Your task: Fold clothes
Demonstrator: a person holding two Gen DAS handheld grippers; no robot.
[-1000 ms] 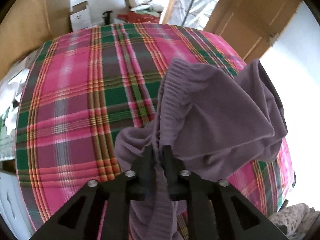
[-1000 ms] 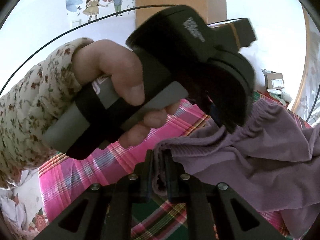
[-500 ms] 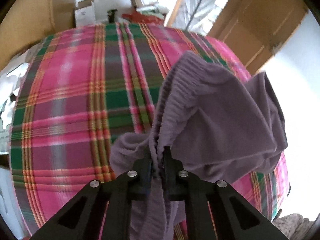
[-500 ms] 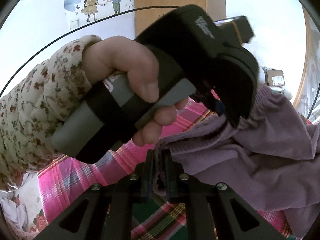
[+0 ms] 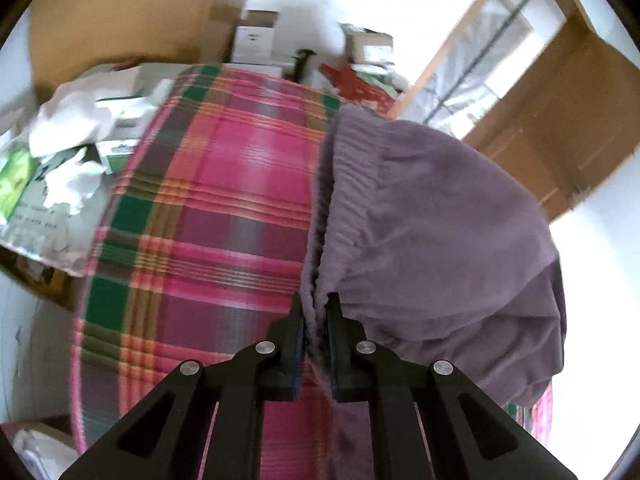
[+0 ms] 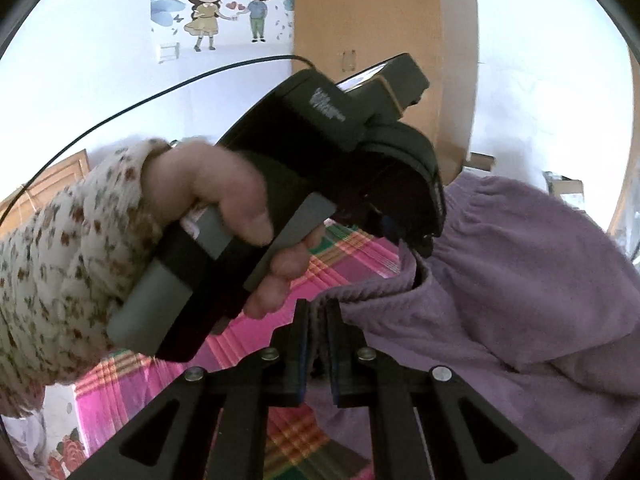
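A purple garment (image 5: 432, 240) with a gathered elastic waistband hangs lifted above the pink and green plaid cloth (image 5: 224, 220). My left gripper (image 5: 316, 308) is shut on that waistband, and the fabric drapes off to the right. In the right wrist view my right gripper (image 6: 318, 312) is shut on another edge of the purple garment (image 6: 520, 280). Just above and left of it, a hand in a floral sleeve (image 6: 60, 264) holds the body of the left gripper, whose jaws pinch the fabric.
Crumpled white paper and bags (image 5: 72, 148) pile beside the plaid surface on the left. Cardboard boxes (image 5: 256, 36) stand at the far end. A wooden door (image 5: 560, 112) is to the right. A cable (image 6: 160, 92) crosses the wall with the cartoon sticker (image 6: 224, 8).
Both grippers have lifted the garment higher and further over the plaid cloth. The waistband now stretches straighter between them, and the left view has swung toward the clutter on the left.
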